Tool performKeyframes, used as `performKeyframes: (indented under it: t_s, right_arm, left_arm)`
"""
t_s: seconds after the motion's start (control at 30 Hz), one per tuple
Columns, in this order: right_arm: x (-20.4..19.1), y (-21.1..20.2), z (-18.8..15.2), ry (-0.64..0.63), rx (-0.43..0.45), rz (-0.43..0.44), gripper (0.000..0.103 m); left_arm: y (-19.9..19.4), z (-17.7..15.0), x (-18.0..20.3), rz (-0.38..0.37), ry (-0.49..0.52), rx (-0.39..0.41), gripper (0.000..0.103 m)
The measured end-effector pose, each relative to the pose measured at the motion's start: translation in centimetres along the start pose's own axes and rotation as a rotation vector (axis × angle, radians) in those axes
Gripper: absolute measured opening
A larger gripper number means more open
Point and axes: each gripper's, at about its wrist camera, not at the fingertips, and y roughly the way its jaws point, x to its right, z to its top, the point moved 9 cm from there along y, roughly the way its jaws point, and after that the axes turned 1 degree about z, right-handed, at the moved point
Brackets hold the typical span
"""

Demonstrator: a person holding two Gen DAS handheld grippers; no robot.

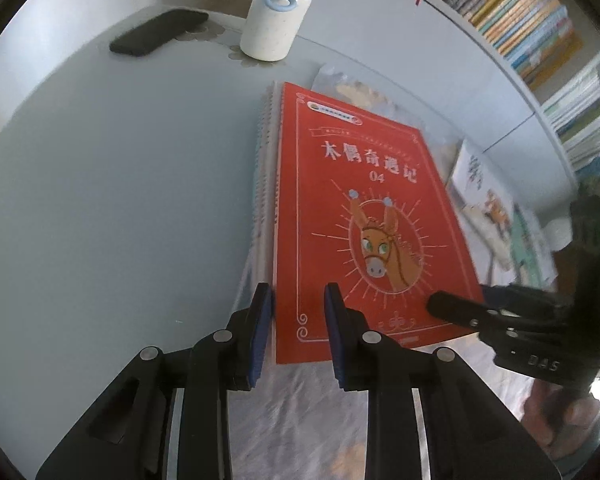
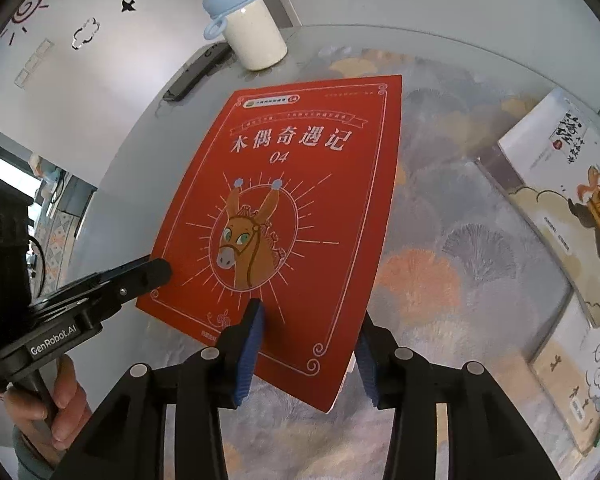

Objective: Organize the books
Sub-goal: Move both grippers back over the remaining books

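Observation:
A red book with a donkey on its cover (image 1: 364, 216) lies on top of a small stack of thin books (image 1: 265, 168) on the table. It also shows in the right wrist view (image 2: 300, 208). My left gripper (image 1: 298, 300) is open, its fingers straddling the near left corner of the red book. My right gripper (image 2: 310, 320) is open, its fingers straddling the near right corner; it shows in the left wrist view (image 1: 460, 308) at the right edge. More picture books (image 2: 572, 240) lie to the right.
A white bottle with a blue lid (image 1: 276, 12) and a black phone (image 1: 160, 32) stand at the table's far end. A patterned mat (image 2: 460, 260) covers the table. A bookshelf full of books (image 1: 540, 40) stands at the right.

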Motion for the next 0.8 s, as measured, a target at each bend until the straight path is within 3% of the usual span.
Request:
performKeyframes:
  t_s: [0.07, 0.2, 0.27, 0.37, 0.5, 0.8]
  right_arm:
    - [-0.3, 0.0, -0.4, -0.019, 0.0, -0.014, 0.042]
    - [1.8, -0.5, -2.1, 0.013, -0.038, -0.13, 0.042]
    - [3.2, -1.8, -3.4, 0.076, -0.031, -0.12, 0.042]
    - [5.3, -4.7, -4.6, 0.149, 0.021, -0.124, 0.044]
    - [9.8, -10.4, -6.5, 0.258, 0.14, -0.184, 0.055]
    - [18.1, -21.6, -10.1, 0.328, 0.296, -0.325, 0.056]
  left_arm:
    - [-0.4, -0.4, -0.2, 0.026, 0.011, 0.0, 0.024]
    - [-1.0, -1.5, -0.2, 0.104, 0.076, -0.036, 0.024]
    - [-1.7, -1.9, 0.9, 0.118, 0.127, -0.033, 0.024]
    - [-2.7, -2.0, 4.0, 0.058, 0.173, -0.027, 0.025]
    - [-3.1, -1.5, 10.1, -0.035, 0.249, -0.022, 0.027]
    - [-2.4, -3.1, 24.6, -0.089, 0.475, -0.04, 0.027]
